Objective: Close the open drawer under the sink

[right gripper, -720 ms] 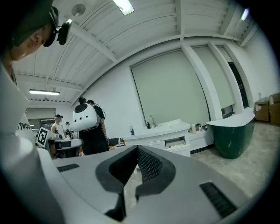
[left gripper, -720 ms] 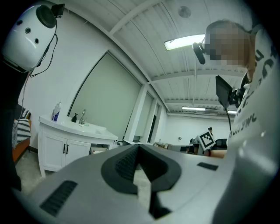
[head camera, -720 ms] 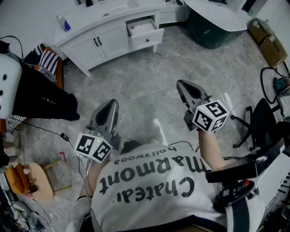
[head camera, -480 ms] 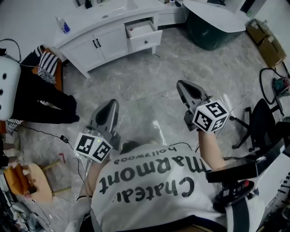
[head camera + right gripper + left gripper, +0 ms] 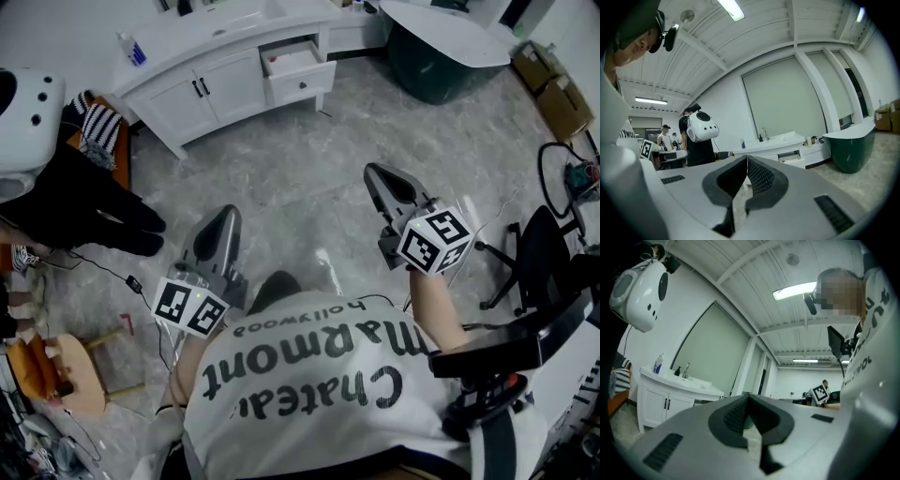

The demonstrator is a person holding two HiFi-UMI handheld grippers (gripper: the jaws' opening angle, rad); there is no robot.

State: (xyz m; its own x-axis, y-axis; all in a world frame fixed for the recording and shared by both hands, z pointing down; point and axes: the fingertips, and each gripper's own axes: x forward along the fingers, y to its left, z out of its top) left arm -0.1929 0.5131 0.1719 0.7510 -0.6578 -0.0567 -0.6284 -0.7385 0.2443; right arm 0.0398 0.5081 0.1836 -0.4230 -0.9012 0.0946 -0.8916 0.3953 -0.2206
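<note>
Far across the bare floor (image 5: 309, 159), the drawer (image 5: 298, 62) juts open from the sink cabinet (image 5: 178, 105), its inside only partly visible. The left gripper (image 5: 225, 214) and right gripper (image 5: 373, 172) are well short of it, jaws clenched together on nothing. A person in black (image 5: 89, 202) stands near the cabinet's left end.

White vanity (image 5: 178, 105), one drawer (image 5: 298, 71) open (right end)

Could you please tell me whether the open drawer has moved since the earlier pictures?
No. The drawer juts just as far out of the vanity cabinet front as before.
</note>
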